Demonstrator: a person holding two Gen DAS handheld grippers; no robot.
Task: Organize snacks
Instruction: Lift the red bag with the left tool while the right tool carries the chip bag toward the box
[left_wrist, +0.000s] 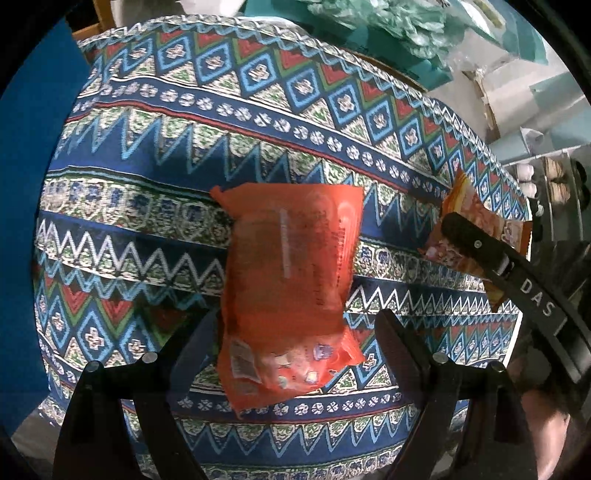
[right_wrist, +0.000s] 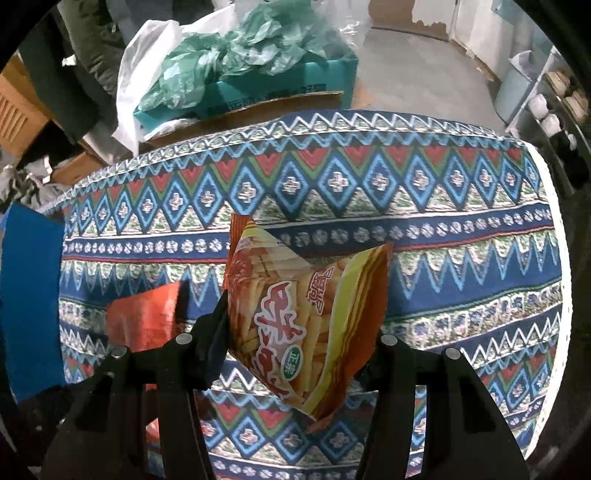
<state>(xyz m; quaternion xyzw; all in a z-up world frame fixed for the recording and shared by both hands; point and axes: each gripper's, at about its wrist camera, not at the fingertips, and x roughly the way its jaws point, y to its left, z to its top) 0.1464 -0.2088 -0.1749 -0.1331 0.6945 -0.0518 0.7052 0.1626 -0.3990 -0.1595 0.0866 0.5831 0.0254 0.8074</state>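
My left tool (left_wrist: 295, 332) is open, fingers spread either side of the red snack packet (left_wrist: 288, 288), which lies flat on the patterned cloth (left_wrist: 147, 155) of the surface, roughly mid-surface and long axis pointing away from me; whether the fingers touch the film yet I can't tell. My right tool (right_wrist: 299, 332) is gripping the yellow-orange fries bag (right_wrist: 303, 314), lifted clear of the cloth and tilted, bottom corner hanging down between the fingers. In the left view that bag (left_wrist: 476, 229) sits toward the right edge of the surface, close beside the red packet but apart from it. Risks as I judge them: the red packet is slick and puffy, so closing on it may squirt it sideways or pinch only film, and the fingers could snag the cloth and drag it. The fries bag looks held by its sides, so it may rotate or slip out if I swing fast. Both tools are working close together, so they could collide or knock the red packet. No container for the snacks in view, so placement target is unclear.
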